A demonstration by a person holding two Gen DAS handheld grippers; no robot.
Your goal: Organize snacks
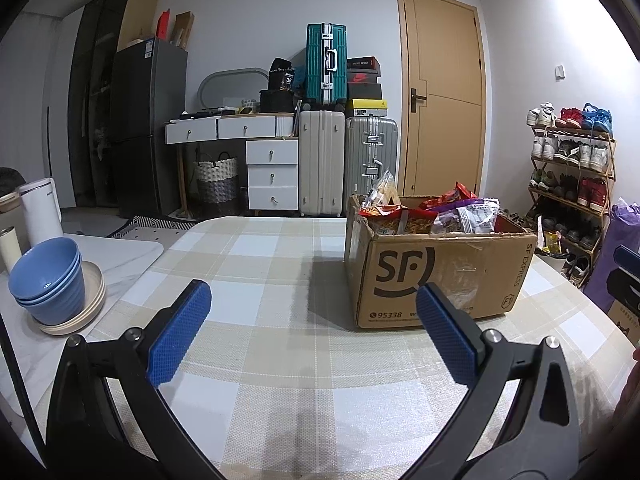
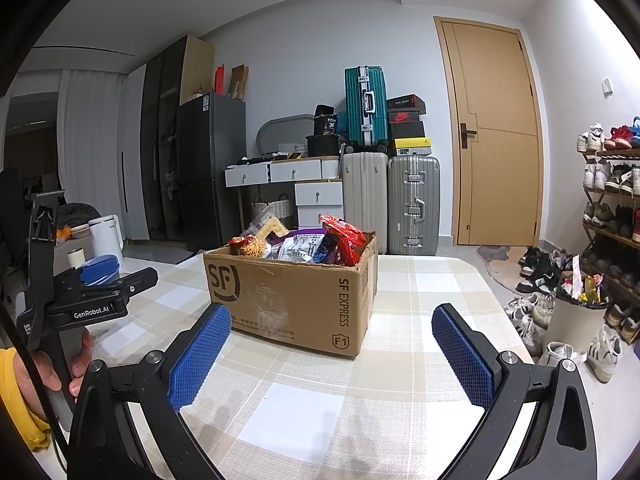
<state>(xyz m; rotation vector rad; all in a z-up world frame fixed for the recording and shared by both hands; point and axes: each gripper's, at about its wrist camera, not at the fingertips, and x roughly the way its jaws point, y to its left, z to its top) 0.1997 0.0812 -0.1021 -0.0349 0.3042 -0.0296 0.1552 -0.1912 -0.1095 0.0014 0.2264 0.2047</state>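
Observation:
A brown SF Express cardboard box (image 1: 440,272) stands on the checked tablecloth, filled with snack packets (image 1: 432,212) in red, purple and silver. It also shows in the right wrist view (image 2: 296,292), with its snack packets (image 2: 304,244) heaped at the top. My left gripper (image 1: 312,308) is open and empty, low over the cloth, in front of and left of the box. My right gripper (image 2: 332,328) is open and empty, just in front of the box's near corner. The left gripper body (image 2: 92,300) shows at the left of the right wrist view.
Stacked blue bowls (image 1: 48,280) on a beige plate and a white kettle (image 1: 40,208) stand at the table's left. A bin (image 2: 576,316) stuffed with wrappers stands off the right edge, by a shoe rack (image 2: 612,208). Suitcases (image 1: 344,160) and a drawer unit line the far wall.

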